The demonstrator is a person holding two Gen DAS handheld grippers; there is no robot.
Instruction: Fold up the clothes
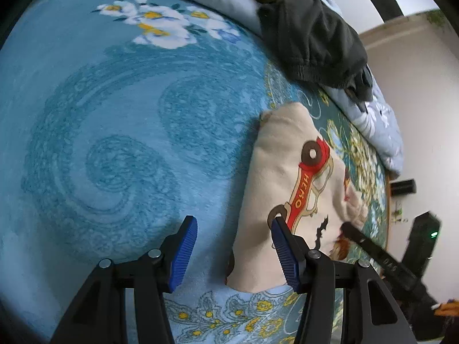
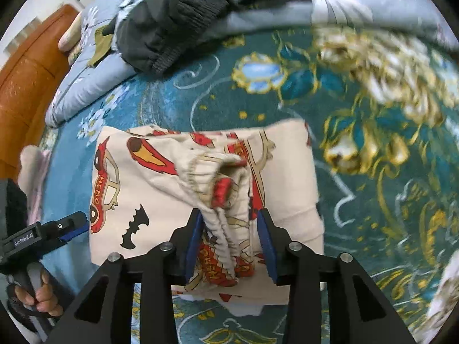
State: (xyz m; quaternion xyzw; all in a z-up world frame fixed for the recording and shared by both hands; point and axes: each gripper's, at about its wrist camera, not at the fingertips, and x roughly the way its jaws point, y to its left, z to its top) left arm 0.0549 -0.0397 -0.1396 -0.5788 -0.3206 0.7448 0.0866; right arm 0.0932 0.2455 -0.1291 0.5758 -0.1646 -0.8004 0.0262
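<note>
The cream car-print garment lies folded on the blue bedspread. Right gripper straddles its ribbed cuff, jaws apart, not squeezing. Left gripper hangs open over the garment's edge.

cream printed garment, ribbed hem between right hand-held gripper

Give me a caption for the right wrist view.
Right gripper astride the cream garment's ribbed cuff on a teal blanket.

Pale walls (bare), orange-brown headboard.
</note>
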